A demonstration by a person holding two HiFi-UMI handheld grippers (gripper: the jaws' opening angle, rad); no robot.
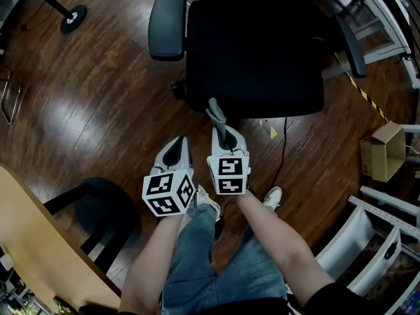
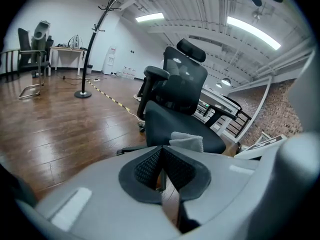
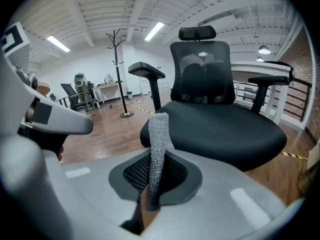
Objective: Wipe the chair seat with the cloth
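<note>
Fingers [image 3: 134, 175] of the right gripper [image 1: 224, 135] pinched the cloth [image 3: 158, 144], a grey strip that stood upright from between them. Those of the left gripper [image 2: 161, 153] were pressed together with nothing between them.

Both grippers hung side by side, close but apart, over the person's jeans [image 1: 197, 254] and a white shoe [image 1: 272, 196]. The forearms reached forward and down from the bottom of the head view, with the marker cubes facing up. Dark, glossy wood floor [image 1: 85, 90] lay under everything. A pale desk [image 1: 33, 241] edge curved in at the near left, with a black stool [image 1: 98, 205] beside it.

Just ahead, the cloth's top reached the front edge of the black seat [image 1: 256, 51]; whether it touched could not be told. The left gripper pointed at the floor left of the seat. An armrest [image 1: 167, 23] flanked the seat on the left. A cardboard box [image 1: 382, 151] sat on the floor to the right, near yellow-black tape [image 1: 364, 96]. Farther off, a coat rack [image 3: 117, 64] stood before a white wall under strip lights.
</note>
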